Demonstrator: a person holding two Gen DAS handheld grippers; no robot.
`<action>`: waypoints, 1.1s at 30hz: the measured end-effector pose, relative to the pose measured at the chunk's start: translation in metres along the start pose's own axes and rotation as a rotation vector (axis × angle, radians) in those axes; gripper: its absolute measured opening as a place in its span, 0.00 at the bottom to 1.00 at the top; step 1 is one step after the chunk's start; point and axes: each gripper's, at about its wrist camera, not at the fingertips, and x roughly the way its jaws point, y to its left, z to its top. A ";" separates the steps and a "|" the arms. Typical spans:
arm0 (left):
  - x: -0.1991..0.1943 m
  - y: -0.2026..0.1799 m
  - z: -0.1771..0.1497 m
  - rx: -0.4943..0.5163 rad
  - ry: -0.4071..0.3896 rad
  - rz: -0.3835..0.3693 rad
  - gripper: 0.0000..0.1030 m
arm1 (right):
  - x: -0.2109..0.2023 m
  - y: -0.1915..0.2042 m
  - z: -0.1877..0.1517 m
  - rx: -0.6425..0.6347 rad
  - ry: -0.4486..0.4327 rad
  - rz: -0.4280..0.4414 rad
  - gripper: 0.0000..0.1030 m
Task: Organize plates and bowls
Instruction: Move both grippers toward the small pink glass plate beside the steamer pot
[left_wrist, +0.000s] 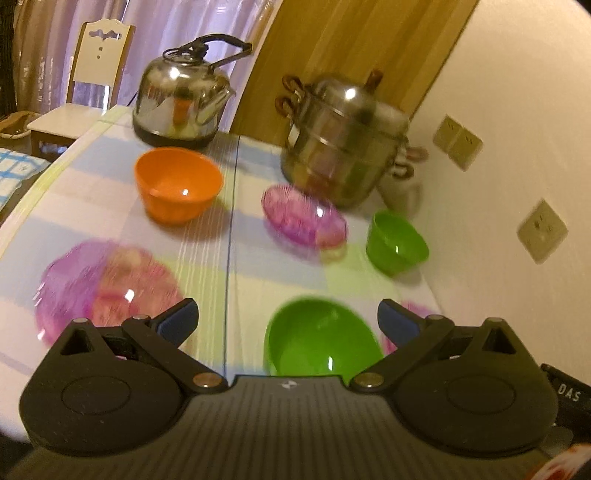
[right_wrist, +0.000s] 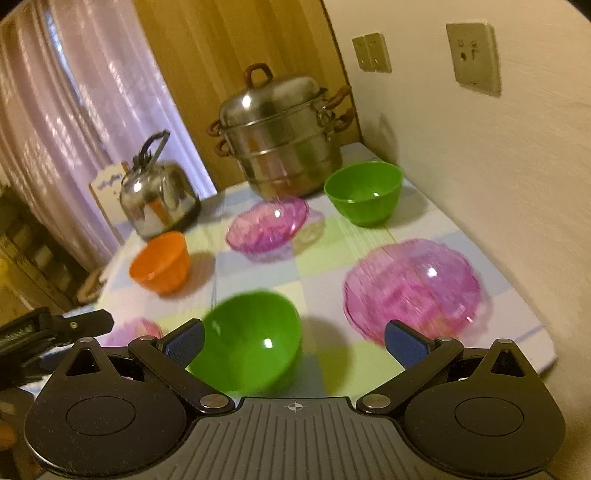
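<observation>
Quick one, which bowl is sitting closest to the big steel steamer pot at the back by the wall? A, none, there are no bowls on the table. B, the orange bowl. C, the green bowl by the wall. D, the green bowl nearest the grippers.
C: the green bowl by the wall stands right beside the steamer pot, while the orange bowl sits over by the kettle.
</observation>
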 end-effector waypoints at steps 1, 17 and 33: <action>0.010 -0.001 0.008 0.003 -0.007 -0.008 0.99 | 0.007 -0.002 0.008 0.018 -0.002 0.004 1.00; 0.188 0.018 0.091 -0.061 0.082 -0.007 0.99 | 0.172 -0.016 0.096 0.224 0.011 -0.002 0.99; 0.283 0.039 0.105 -0.112 0.122 -0.014 0.89 | 0.290 -0.025 0.116 0.328 0.129 0.001 0.83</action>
